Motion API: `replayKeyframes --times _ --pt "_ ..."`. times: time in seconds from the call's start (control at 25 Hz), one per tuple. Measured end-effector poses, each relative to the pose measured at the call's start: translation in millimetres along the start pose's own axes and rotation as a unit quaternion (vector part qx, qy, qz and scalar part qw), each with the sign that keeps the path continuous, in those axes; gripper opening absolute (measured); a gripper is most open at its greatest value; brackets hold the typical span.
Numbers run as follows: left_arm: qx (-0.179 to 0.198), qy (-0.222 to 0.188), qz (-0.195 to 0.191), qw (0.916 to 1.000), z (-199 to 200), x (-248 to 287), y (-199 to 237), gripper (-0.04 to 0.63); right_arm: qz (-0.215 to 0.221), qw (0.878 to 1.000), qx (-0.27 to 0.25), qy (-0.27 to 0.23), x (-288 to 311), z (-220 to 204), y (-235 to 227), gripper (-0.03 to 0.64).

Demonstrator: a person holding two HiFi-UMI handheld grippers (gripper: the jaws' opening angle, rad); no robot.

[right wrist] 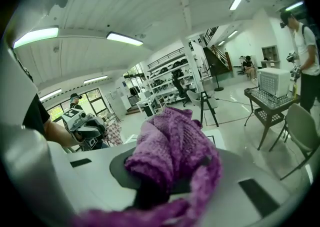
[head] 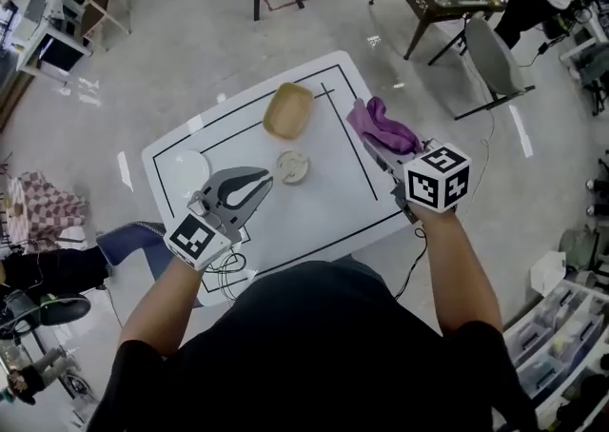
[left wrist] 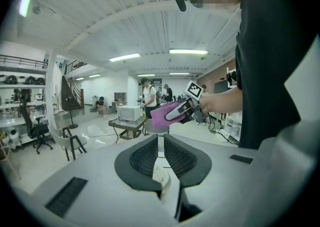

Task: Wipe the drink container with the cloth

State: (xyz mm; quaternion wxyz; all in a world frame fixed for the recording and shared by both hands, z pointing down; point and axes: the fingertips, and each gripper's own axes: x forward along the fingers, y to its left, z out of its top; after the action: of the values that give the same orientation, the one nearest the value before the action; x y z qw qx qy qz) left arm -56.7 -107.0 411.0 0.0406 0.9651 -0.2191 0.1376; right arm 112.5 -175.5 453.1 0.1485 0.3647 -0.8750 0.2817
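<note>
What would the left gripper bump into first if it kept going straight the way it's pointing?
Most likely the purple cloth in the right gripper: it hangs right beyond the fingers of the left gripper. The white container lies lower, seemingly under that line, though depth is unclear.

- Cloth (right wrist: 170, 151) in the right gripper (head: 385, 149): purple, with a knitted weave.
- Left gripper (head: 264, 181): pale grey body, dark grey ribbed pads.
- Marker cubes (head: 438, 176) on both grippers: black-and-white squares.
- Table (head: 324, 216) beneath both grippers: white, with thin black lines.
- Drink container (head: 292, 167) just ahead of the left gripper: off-white.
- Bowl (head: 288, 110) beyond it: tan.
</note>
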Motion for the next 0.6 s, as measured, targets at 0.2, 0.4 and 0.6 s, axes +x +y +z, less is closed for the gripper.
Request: replayKeyframes --times 0.2,0.4,0.6 --pt "-0.003 -0.012 0.042 0.9991 13 -45 -3 0.043 0.008 0.999 -0.027 -0.021 -29 20 46 0.083" --pt "-0.003 -0.021 0.074 0.9971 30 -83 -11 0.043 0.021 0.998 -0.045 -0.035 -54 30 90 0.083" --pt "-0.001 -0.03 0.098 0.9947 35 -115 -16 0.043 0.029 0.997 -0.057 -0.04 -69 30 123 0.083"
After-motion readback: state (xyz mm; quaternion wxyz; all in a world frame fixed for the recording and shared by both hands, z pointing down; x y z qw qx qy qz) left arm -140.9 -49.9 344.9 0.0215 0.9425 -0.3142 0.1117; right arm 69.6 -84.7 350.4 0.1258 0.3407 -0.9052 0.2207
